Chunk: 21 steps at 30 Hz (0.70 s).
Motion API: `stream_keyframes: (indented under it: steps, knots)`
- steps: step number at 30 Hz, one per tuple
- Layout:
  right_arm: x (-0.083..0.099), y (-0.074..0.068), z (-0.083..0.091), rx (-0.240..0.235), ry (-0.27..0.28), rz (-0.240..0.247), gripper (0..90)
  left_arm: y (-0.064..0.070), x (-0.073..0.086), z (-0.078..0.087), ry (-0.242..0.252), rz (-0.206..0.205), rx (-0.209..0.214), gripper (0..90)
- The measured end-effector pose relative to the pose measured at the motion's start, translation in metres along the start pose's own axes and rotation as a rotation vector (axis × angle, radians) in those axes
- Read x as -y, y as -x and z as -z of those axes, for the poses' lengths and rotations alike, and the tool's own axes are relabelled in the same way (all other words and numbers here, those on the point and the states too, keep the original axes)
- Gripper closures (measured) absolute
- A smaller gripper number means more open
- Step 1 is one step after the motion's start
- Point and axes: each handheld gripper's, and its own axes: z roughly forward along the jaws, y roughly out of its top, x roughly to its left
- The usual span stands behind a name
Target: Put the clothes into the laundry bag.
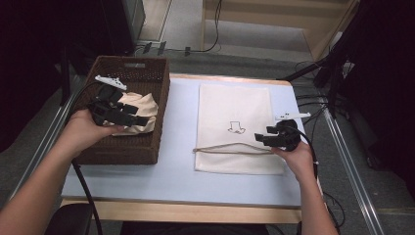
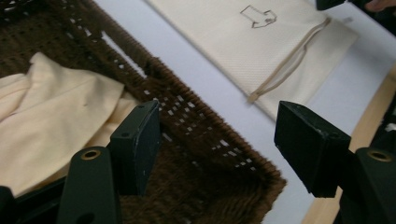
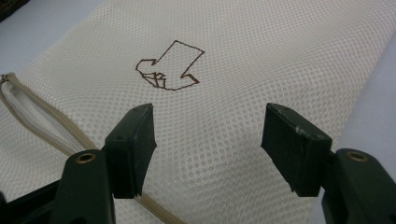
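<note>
Both pairs of jaws stand released, gripping nothing. We see the table (image 1: 176, 171) carrying a mesh bag (image 1: 235, 105) lying flat, with a brown basket (image 1: 147, 142) to its left. In the basket lies a cream cloth (image 1: 142, 105). Our left gripper (image 1: 143, 121) hangs over that cloth; our right gripper (image 1: 258, 138) hovers over the bag's right side, near its zip (image 1: 220, 150).

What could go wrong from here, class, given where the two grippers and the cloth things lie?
1. The left gripper, open over the wicker basket, might snag the weave instead of the cream cloth.
2. The right gripper, open above the mesh bag, could catch its loose zipper and drag the bag askew.
</note>
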Motion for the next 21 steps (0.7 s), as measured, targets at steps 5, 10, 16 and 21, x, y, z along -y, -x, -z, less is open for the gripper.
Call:
stream_keyframes:
  steps: [5,10,16,21]
  knots:
    - [-0.001,-0.001,-0.002,-0.001,-0.001,0.004,35.6,-0.024,0.004,0.001,-0.002,0.047,-0.029,27.2]
    - [-0.001,0.0,-0.002,-0.001,-0.005,0.006,35.7,-0.045,0.006,0.005,0.02,0.098,-0.06,14.1]
    - [-0.001,0.0,-0.002,-0.001,-0.005,0.004,35.6,-0.073,0.014,0.007,0.035,0.15,-0.133,0.0]
    - [0.0,0.001,-0.002,-0.001,-0.01,0.0,35.7,-0.096,0.022,0.004,0.035,0.209,-0.161,0.0]
